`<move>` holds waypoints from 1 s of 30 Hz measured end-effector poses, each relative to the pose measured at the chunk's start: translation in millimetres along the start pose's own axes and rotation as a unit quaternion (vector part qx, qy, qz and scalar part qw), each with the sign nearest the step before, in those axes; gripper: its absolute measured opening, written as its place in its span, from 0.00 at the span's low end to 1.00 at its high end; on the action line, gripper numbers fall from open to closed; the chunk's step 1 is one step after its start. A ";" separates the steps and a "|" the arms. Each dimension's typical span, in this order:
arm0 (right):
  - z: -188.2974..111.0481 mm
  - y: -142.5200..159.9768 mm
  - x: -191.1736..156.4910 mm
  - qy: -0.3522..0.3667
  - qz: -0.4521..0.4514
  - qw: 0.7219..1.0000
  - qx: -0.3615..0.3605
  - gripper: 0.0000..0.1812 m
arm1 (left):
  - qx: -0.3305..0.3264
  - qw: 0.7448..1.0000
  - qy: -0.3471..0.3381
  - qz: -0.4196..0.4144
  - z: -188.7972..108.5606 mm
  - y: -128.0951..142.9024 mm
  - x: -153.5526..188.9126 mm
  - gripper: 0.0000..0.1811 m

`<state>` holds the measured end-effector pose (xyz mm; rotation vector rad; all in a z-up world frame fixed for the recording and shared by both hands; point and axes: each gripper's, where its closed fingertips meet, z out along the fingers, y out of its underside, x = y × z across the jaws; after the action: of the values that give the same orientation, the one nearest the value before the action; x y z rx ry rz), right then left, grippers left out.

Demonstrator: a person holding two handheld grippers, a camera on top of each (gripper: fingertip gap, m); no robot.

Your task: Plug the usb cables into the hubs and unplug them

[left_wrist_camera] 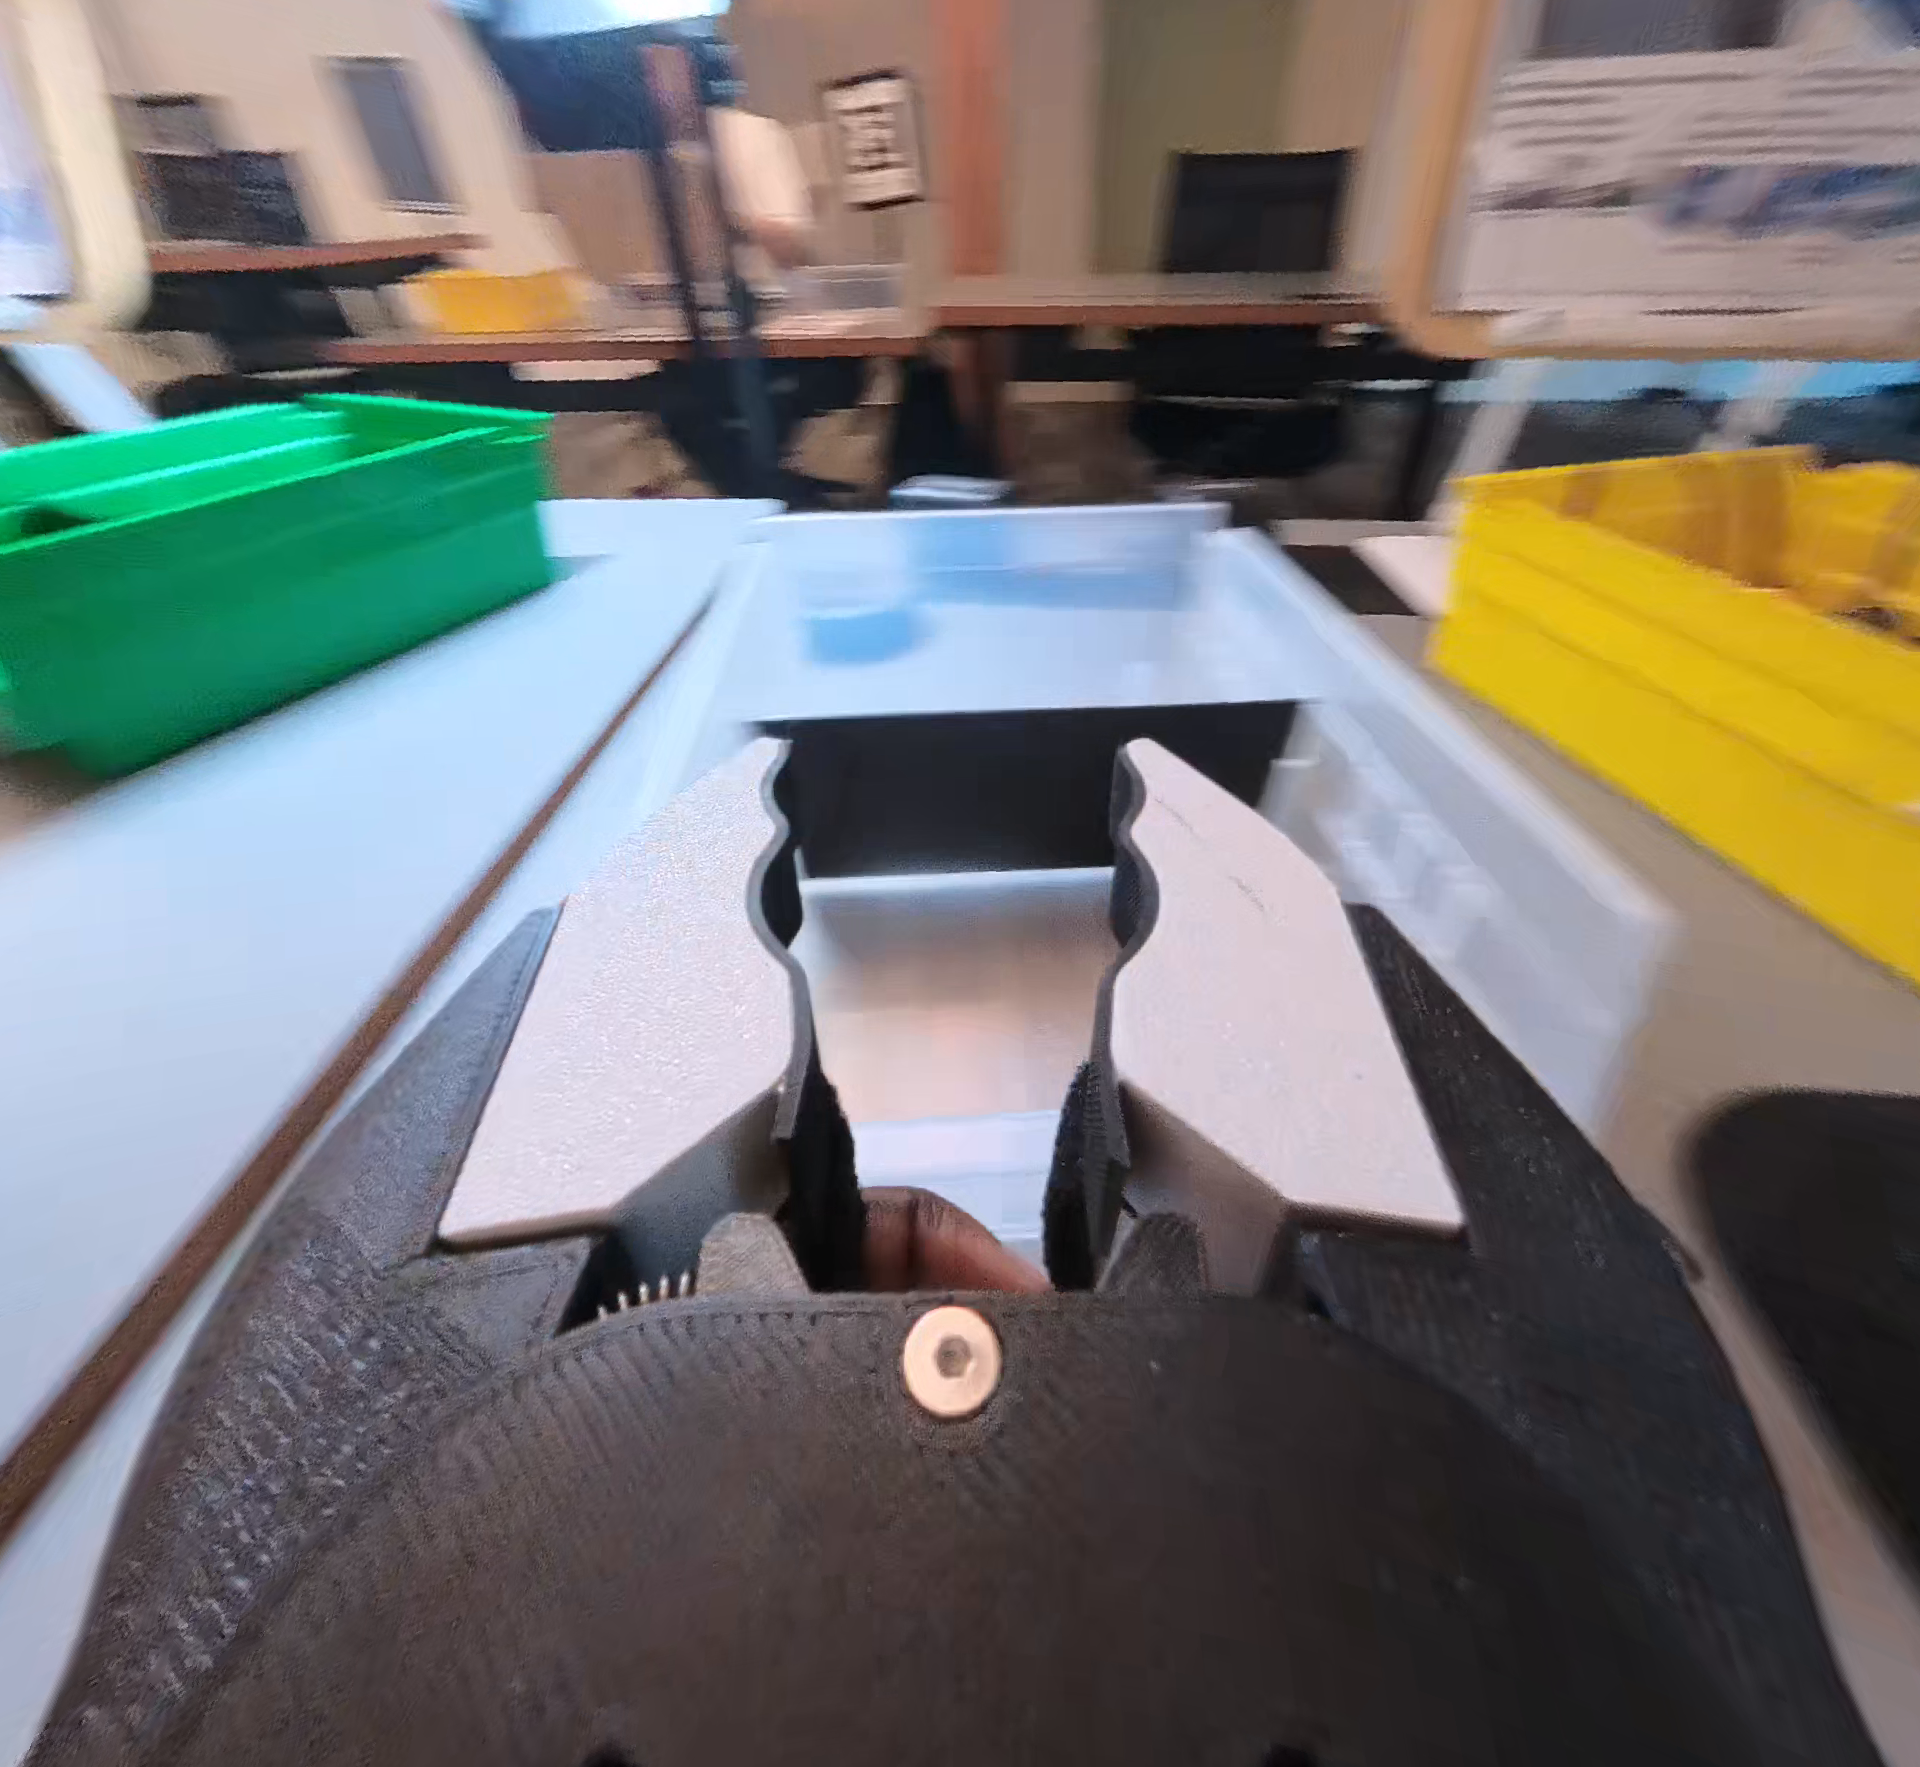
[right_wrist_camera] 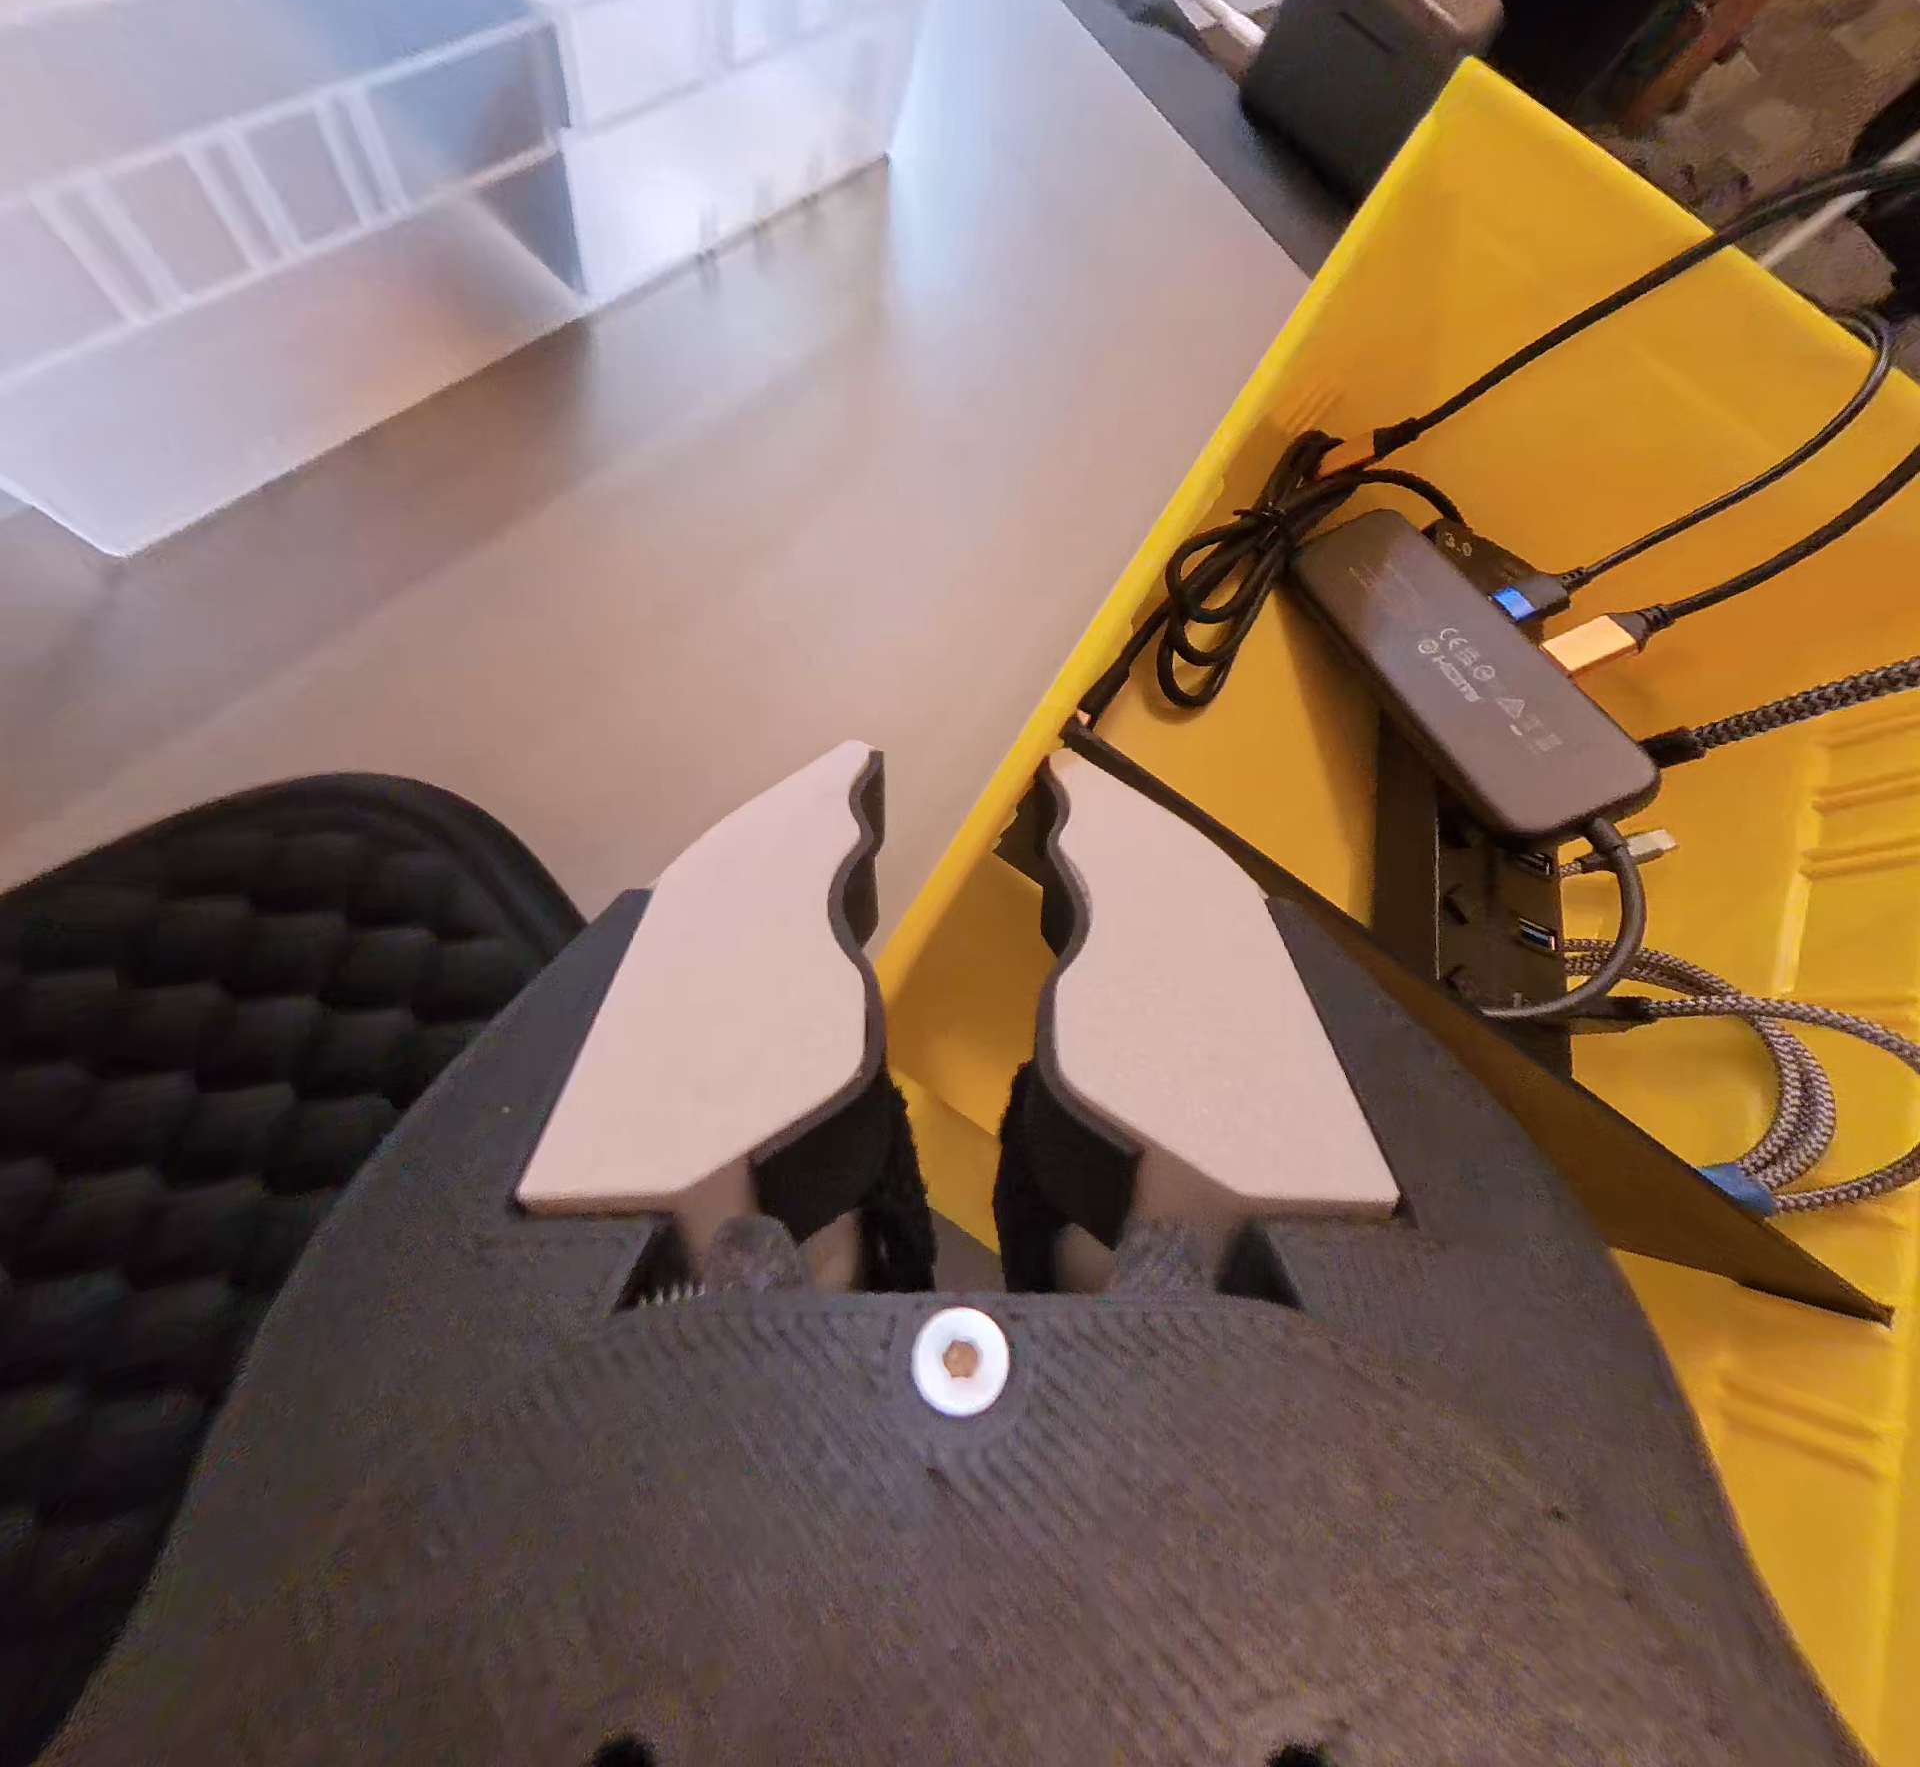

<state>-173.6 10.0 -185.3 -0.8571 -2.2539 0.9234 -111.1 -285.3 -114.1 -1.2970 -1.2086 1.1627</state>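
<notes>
USB hub, a slim dark grey slab with rounded corners (right_wrist_camera: 1475,668), lies inside the yellow plastic bin (right_wrist_camera: 1455,283) at the right of the grey tabletop (right_wrist_camera: 727,491), and we see it in the right wrist view with several plugs already seated along its far edge, among them an orange metal connector on a thin black cable (right_wrist_camera: 1590,642) and a blue-lit one beside it. A second black hub strip (right_wrist_camera: 1496,928) sits partly under the first, with braided grey cables (right_wrist_camera: 1756,1094) coiled to its right. Our right gripper (right_wrist_camera: 961,818) hovers over the bin's near wall, its grey fingers slightly apart and holding nothing. Our left gripper (right_wrist_camera: 951,782) (left_wrist_camera: 951,782) points across the table toward a translucent white plastic tray (left_wrist_camera: 987,637), fingers wider apart and also empty; a green plastic bin (left_wrist_camera: 270,564) stands to its left. We judge the work is at the reaching stage. To do it well, we should steady the hub with one gripper, close the other squarely on a single plug's shell, and pull or push straight along the port's line without twisting.
</notes>
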 end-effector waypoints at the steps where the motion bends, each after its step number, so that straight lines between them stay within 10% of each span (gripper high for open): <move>1: 2.9 -4.1 -5.4 -0.005 -0.005 1.000 0.002 0.16 | -0.001 0.999 -0.049 0.011 -2.6 4.6 -24.2 0.32; 8: 18.8 -26.4 -32.0 -0.028 -0.028 0.999 0.020 0.19 | -0.111 0.992 -0.063 0.009 14.2 56.9 -71.2 0.32; 11: 20.0 -29.4 -36.1 -0.042 -0.020 0.998 0.030 0.20 | -0.177 0.983 -0.028 0.030 19.0 81.9 -63.4 0.17; 21: 13.9 -35.3 -47.6 -0.077 -0.029 0.995 0.051 0.20 | -0.225 0.974 0.001 0.003 -16.4 83.8 -31.0 0.04; 27: -61.9 -98.6 -71.7 -0.032 -0.017 0.950 0.309 0.22 | -0.139 0.990 0.001 0.008 -5.5 60.5 -35.7 0.17; 30: -42.1 -85.6 -108.9 -0.084 -0.005 0.962 0.260 0.27 | -0.171 0.985 0.020 0.022 -5.8 73.1 -28.6 0.04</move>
<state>-104.3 -100.0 -121.7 -0.5406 -1.9915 1.5395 -102.1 -316.1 -185.9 -1.6012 -1.3985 0.9820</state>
